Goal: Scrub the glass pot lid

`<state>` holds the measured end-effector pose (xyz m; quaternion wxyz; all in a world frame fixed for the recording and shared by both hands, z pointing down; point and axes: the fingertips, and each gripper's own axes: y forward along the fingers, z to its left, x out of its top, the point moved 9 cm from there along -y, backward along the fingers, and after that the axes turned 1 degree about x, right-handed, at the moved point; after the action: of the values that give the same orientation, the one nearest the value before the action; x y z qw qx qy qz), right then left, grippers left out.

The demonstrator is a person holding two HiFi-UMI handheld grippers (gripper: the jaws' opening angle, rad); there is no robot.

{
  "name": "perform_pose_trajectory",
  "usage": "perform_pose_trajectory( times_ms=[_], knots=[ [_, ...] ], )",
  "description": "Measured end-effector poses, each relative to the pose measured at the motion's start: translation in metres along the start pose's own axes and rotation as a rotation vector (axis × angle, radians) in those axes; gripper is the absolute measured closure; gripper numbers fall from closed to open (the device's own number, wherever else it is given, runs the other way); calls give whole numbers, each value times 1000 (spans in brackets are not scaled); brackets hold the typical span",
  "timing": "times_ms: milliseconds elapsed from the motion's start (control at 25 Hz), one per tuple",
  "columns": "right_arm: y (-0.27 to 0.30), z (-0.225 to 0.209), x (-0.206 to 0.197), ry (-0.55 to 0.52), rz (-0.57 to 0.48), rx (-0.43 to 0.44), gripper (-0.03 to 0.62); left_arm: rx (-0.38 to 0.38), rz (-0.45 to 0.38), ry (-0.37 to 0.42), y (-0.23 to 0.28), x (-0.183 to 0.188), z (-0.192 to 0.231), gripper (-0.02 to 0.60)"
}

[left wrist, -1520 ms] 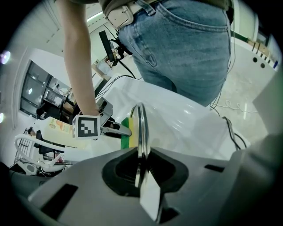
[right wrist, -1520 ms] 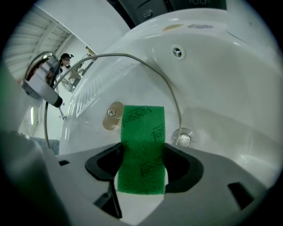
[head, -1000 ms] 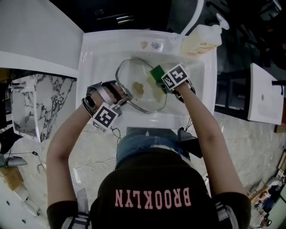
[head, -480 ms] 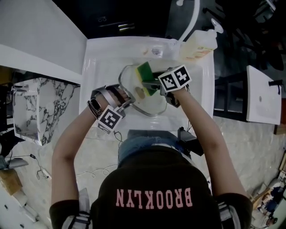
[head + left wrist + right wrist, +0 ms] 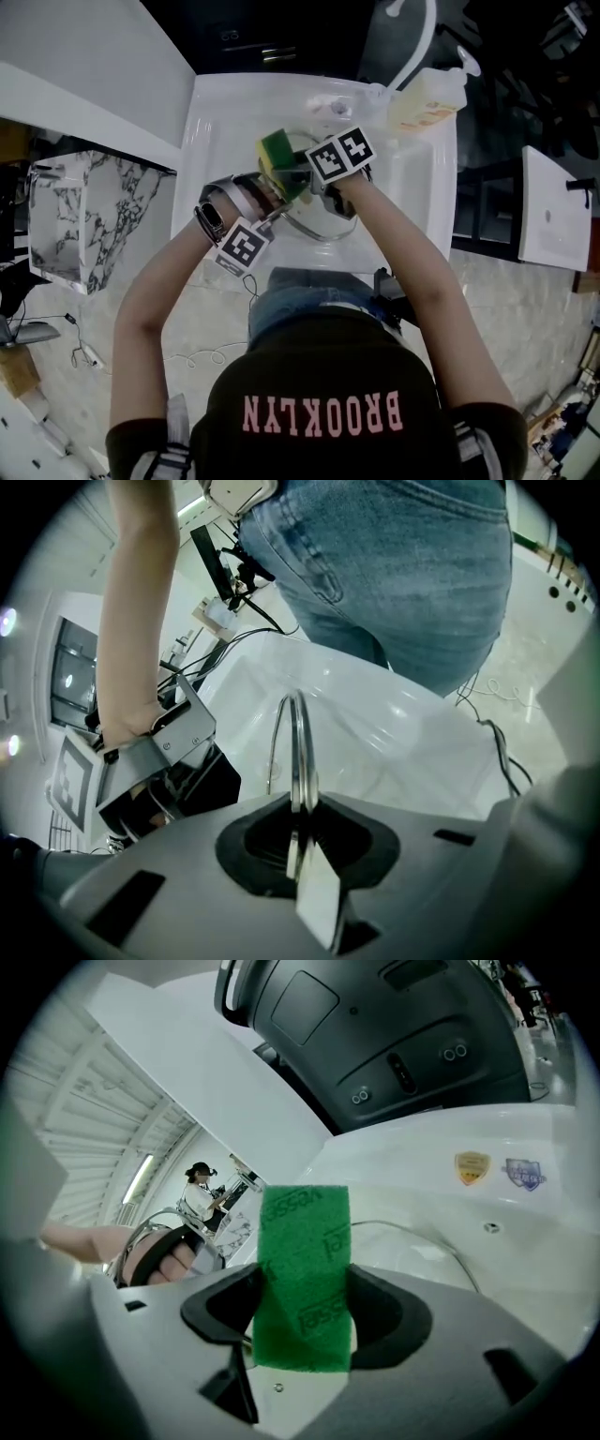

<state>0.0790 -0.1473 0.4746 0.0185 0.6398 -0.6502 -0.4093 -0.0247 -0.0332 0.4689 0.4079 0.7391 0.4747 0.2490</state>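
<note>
The glass pot lid is held up over the white sink. My left gripper is shut on its rim at the near left. In the left gripper view the rim runs edge-on straight out from between the jaws of the left gripper. My right gripper is shut on a green and yellow sponge, which lies at the lid's far left edge. In the right gripper view the green sponge fills the jaws of the right gripper, with the lid's rim behind it.
A soap bottle and a white faucet stand at the sink's far right corner. A marble-patterned block is left of the sink. The person's body stands close against the sink's near edge.
The right gripper has carried the sponge leftward across the lid, from its right side to its far left edge. The left gripper has kept its hold on the rim.
</note>
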Motion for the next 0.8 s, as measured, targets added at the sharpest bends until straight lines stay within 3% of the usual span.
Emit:
perform_pose_trajectory(
  times_ms=[200, 640, 800],
  knots=[
    [11, -1, -3, 35, 25, -26, 322, -1, 4, 2, 0, 0, -1, 541],
    [26, -16, -7, -35, 70, -86, 322, -17, 25, 15, -1, 1, -11, 549],
    [26, -33, -11, -13, 84, -119, 322, -10, -2, -40, -3, 4, -10, 549]
  ],
)
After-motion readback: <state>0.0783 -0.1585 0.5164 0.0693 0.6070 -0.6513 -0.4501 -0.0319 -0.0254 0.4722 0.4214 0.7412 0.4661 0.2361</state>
